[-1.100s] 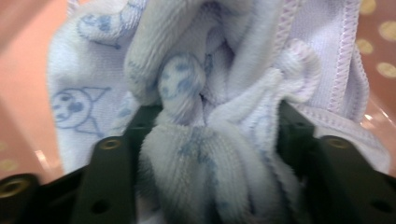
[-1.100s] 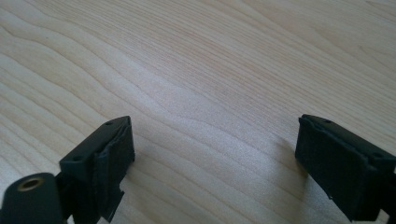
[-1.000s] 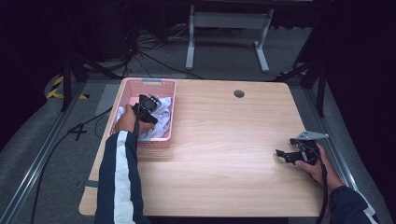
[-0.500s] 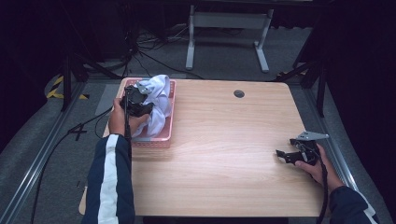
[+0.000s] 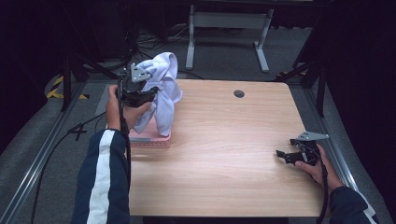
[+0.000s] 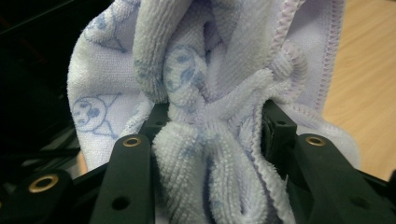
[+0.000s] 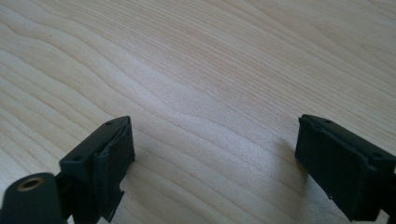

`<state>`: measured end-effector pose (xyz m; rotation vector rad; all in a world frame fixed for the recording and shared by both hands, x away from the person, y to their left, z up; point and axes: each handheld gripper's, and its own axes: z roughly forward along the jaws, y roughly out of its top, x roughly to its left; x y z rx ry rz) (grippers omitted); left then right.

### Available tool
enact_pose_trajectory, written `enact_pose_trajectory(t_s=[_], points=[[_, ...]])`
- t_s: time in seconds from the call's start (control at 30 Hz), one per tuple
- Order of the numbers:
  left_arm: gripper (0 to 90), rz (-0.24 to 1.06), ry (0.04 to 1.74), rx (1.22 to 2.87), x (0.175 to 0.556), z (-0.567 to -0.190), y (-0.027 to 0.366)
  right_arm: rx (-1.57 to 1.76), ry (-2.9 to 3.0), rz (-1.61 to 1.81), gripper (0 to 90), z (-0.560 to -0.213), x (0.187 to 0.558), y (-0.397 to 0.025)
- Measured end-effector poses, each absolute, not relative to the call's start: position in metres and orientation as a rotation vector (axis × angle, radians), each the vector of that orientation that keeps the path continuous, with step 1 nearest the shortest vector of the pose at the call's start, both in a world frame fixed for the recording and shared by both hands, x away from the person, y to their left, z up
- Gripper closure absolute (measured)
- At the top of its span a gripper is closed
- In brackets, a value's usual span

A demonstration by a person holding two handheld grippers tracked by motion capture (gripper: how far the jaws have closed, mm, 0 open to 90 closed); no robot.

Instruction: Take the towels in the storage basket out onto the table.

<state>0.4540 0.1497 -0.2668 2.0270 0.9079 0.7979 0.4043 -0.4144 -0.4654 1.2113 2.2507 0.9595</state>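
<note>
A white towel (image 5: 161, 86) with pale blue cartoon prints hangs in the air over the table's left side, bunched and drooping down. My left gripper (image 5: 140, 91) is shut on the towel (image 6: 210, 154), whose folds are pinched between the two black jaws. Under it sits a pink basket (image 5: 148, 136) at the left edge of the table. My right gripper (image 5: 285, 156) rests low by the table's right edge, held in a hand. Its jaws (image 7: 210, 172) stand wide apart over bare wood with nothing between them.
The wooden table (image 5: 224, 154) has a round cable hole (image 5: 239, 94) near its far edge. Beyond the table, a white metal stand (image 5: 224, 28) and cables lie on the grey floor. Metal rails run along both sides.
My left gripper has lifted the towel up out of the pink basket and now holds it in the air. The right gripper has stayed where it was.
</note>
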Motion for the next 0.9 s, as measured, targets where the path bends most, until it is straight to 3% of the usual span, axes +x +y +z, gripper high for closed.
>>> enact_pose_trajectory(t_s=[0.27, 0.47, 0.6, 0.77, 0.9], points=[[57.1, 0.676, 0.702, 2.029, 0.441, -0.241, 0.086, 1.212, 2.250, 0.960, 11.6, -0.465, 0.404, -0.415], [56.9, 0.574, 0.567, 2.067, 0.433, -0.247, 0.041, 1.211, 2.252, 0.959, 11.5, -0.465, 0.404, -0.415], [56.5, 0.465, 0.484, 2.132, 0.426, -0.283, -0.010, 1.208, 2.251, 0.960, 11.6, -0.466, 0.403, -0.415], [55.6, 0.357, 0.428, 2.214, 0.418, -0.329, -0.046, 1.207, 2.253, 0.961, 11.5, -0.466, 0.403, -0.415], [45.1, 0.232, 0.484, 2.269, 0.416, -0.378, -0.069, 1.199, 2.262, 0.956, 11.6, -0.465, 0.402, -0.415]])
